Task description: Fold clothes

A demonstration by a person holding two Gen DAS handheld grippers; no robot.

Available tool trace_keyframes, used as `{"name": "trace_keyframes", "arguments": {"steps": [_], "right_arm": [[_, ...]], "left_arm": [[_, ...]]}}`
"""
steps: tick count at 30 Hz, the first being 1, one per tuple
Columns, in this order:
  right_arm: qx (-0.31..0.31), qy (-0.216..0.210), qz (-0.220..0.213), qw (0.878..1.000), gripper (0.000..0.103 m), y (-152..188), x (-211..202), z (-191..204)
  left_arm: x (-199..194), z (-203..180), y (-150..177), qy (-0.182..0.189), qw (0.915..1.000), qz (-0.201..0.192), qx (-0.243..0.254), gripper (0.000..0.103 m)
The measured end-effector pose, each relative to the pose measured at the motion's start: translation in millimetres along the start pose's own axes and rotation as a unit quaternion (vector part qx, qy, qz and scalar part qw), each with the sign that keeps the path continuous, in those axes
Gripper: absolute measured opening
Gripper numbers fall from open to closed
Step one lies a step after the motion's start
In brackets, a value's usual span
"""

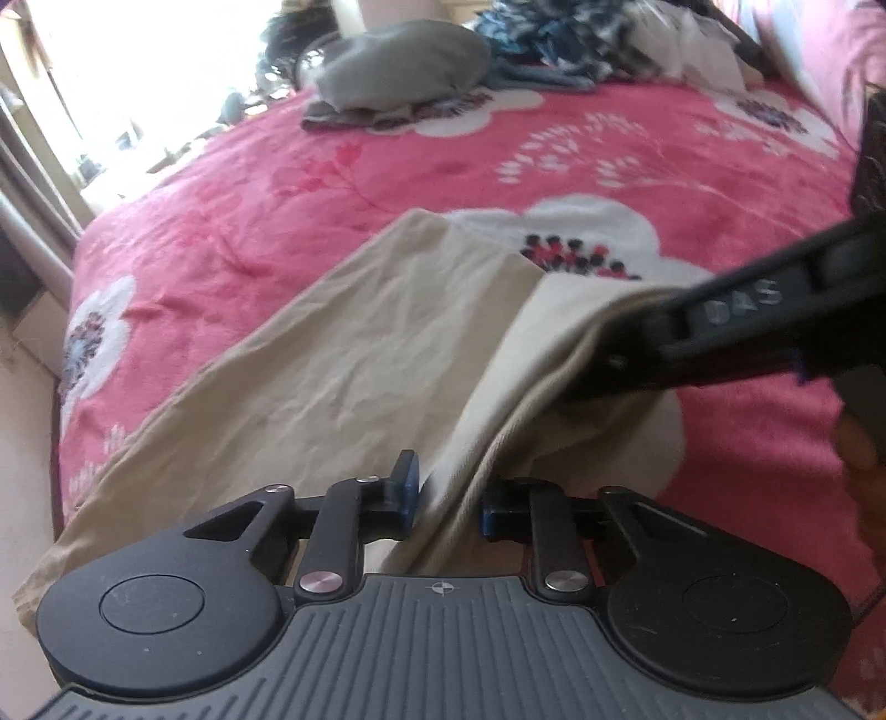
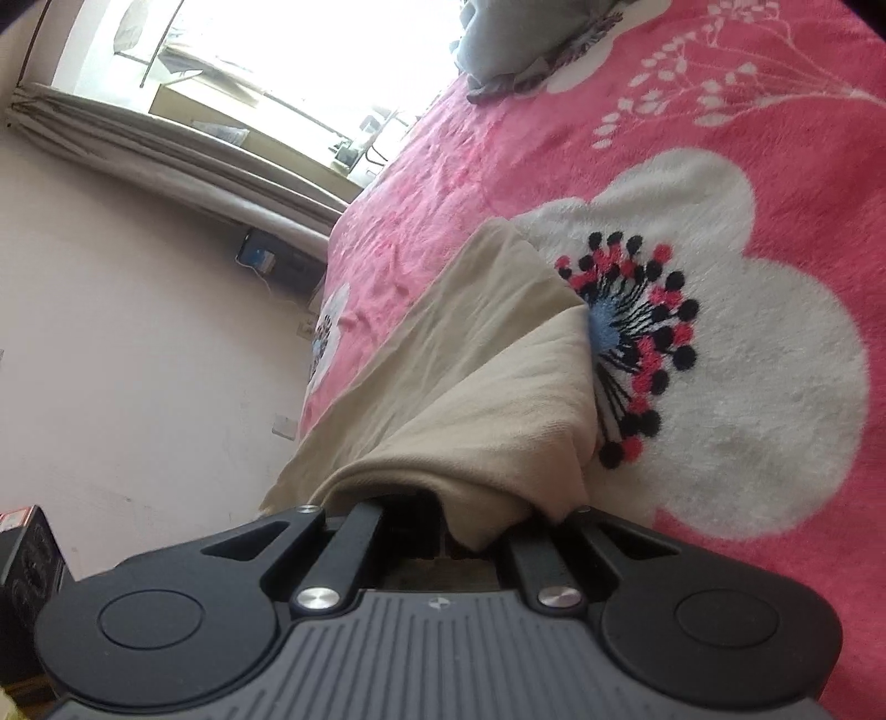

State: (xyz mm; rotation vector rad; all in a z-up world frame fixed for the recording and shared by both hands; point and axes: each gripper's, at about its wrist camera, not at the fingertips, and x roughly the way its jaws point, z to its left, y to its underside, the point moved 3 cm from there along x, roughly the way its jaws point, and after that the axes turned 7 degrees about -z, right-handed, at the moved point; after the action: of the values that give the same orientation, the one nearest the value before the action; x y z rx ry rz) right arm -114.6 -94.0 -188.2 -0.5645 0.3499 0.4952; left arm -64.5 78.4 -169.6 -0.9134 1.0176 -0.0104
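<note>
I have the left hand-held gripper [image 1: 447,501] low over the beige garment [image 1: 310,376], which lies spread across the pink flowered blanket [image 1: 343,183] on the bed, running from about seven o'clock in the left wrist view up toward twelve o'clock. Its two fingers stand a little apart with a raised fold of the beige cloth running up between them; I can't tell for sure whether the blue pads [image 1: 407,487] are actually pressing on it, as a thin gap shows on each side. My right hand-held gripper [image 1: 637,343] comes in from three o'clock in that view, its dark fingers pressed together on a bunched edge of the same garment and lifting it clear of the blanket, so the cloth hangs in a slack ridge from there down to the left one. In the right wrist view the right hand-held gripper [image 2: 470,531] has beige cloth [image 2: 470,387] gathered and draped over its fingertips, hiding them, with a big white flower [image 2: 747,360] of the blanket at about three o'clock. Far up the bed, near twelve o'clock, sits a grey bundle [image 1: 404,69] with a heap of mixed clothes [image 1: 581,39] to its right.
</note>
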Motion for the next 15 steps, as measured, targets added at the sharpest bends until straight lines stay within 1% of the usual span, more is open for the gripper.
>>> {"name": "trace_keyframes", "arguments": {"steps": [4, 6, 10, 11, 12, 13, 14, 15], "right_arm": [[-0.011, -0.006, 0.014, 1.000, 0.003, 4.0, -13.5, 5.0], [-0.026, -0.004, 0.034, 0.999, 0.003, 10.6, -9.3, 7.5], [-0.061, 0.008, 0.047, 0.997, 0.003, 16.3, 10.3, 14.2], [-0.071, 0.017, 0.041, 0.996, 0.003, 15.4, 15.9, 14.2], [-0.081, 0.026, 0.035, 0.996, 0.000, 14.5, 21.4, 14.1], [-0.092, 0.035, 0.030, 0.995, 0.000, 13.6, 26.8, 14.0], [-0.109, 0.043, 0.026, 0.993, 0.000, 14.1, 31.0, 14.6], [-0.140, 0.051, 0.021, 0.989, 0.000, 17.0, 33.2, 17.9]], "left_arm": [[-1.9, 0.0, 0.4, -0.013, 0.9998, -0.013, -0.006, 0.014], [-2.0, -1.5, 0.8, -0.018, 0.9996, -0.018, -0.005, 0.013], [-5.3, -6.1, 2.7, -0.019, 0.9995, -0.024, 0.009, 0.012], [-6.1, -6.5, 3.2, -0.017, 0.9995, -0.024, 0.011, 0.012], [-6.5, -6.3, 3.7, -0.013, 0.9996, -0.023, 0.010, 0.012], [-6.4, -5.7, 4.0, -0.009, 0.9997, -0.020, 0.009, 0.012], [-5.9, -5.1, 4.4, -0.002, 0.9999, -0.015, 0.007, 0.012], [-5.6, -4.3, 4.8, 0.003, 0.9999, -0.010, 0.006, 0.013]]}}
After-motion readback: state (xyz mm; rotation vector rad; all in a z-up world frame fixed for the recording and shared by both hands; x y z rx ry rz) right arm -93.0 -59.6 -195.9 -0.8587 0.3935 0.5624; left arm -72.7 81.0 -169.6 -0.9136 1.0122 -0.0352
